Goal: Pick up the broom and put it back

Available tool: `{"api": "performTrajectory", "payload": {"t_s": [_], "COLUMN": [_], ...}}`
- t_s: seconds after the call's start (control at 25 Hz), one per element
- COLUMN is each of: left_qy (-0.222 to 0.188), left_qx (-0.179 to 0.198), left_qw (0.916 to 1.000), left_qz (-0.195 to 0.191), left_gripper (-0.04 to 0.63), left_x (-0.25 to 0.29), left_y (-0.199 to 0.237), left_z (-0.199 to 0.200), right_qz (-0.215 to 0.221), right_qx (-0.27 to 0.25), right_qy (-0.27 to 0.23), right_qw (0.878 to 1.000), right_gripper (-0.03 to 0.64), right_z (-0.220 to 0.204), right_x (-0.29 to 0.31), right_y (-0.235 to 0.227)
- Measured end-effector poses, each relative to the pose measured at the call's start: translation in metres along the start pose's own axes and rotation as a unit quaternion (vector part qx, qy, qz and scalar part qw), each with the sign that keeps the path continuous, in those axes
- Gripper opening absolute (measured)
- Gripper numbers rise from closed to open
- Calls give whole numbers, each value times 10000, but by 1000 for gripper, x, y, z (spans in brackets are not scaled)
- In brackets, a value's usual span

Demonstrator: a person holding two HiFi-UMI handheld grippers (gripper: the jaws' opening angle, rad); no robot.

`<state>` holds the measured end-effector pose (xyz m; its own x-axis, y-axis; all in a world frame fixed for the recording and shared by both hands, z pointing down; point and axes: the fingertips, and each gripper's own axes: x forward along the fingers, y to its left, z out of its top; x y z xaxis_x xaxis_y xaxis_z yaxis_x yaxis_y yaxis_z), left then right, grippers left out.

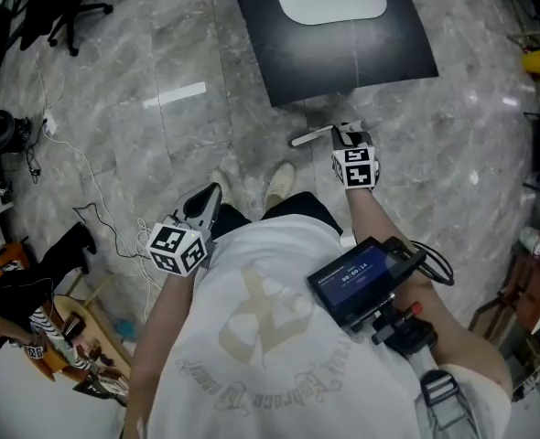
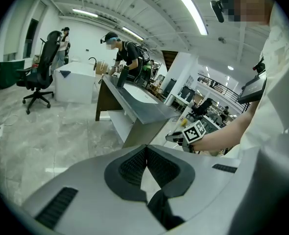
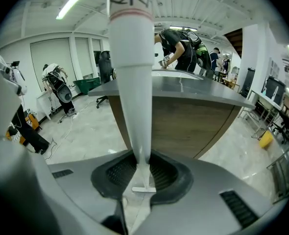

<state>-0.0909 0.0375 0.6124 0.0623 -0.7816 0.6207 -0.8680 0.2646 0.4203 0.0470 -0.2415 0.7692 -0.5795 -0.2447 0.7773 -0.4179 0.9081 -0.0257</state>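
The broom's white handle (image 3: 132, 82) runs up between my right gripper's (image 3: 143, 166) jaws, which are shut on its narrow lower part. In the head view that handle (image 1: 308, 137) pokes out to the left of the right gripper (image 1: 344, 135), low over the floor by the dark table (image 1: 343, 53). The broom's head is hidden. My left gripper (image 1: 211, 192) hangs by the person's left side above the floor. Its pads meet with nothing between them (image 2: 145, 153). The right gripper's marker cube (image 2: 194, 131) shows ahead in the left gripper view.
An office chair (image 1: 59, 7) and cables (image 1: 78, 167) lie at the left. Clutter (image 1: 59, 332) sits at the bottom left and a yellow object (image 1: 537, 62) at the right. A wood-fronted desk (image 3: 183, 126) stands ahead, with people working behind it (image 3: 176, 50).
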Motion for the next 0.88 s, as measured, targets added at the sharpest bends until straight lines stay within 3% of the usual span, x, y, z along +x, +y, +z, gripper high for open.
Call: {"api": "performTrajectory", "payload": {"t_s": [0.6, 0.88], "left_qy": [35, -12], "left_qx": [-218, -306], "left_qw": [9996, 9991], "left_qz": [176, 299], "left_gripper": [12, 12], "left_x": [-23, -29], "left_y": [17, 19], "left_z": [-22, -24], "right_qz": [266, 362], "right_qx": [-467, -448], "right_qy": [-78, -104], "right_qw": [9985, 9983], "right_gripper": [97, 98], "right_z": [39, 49], "right_x": [43, 56], "right_y": [29, 29]}}
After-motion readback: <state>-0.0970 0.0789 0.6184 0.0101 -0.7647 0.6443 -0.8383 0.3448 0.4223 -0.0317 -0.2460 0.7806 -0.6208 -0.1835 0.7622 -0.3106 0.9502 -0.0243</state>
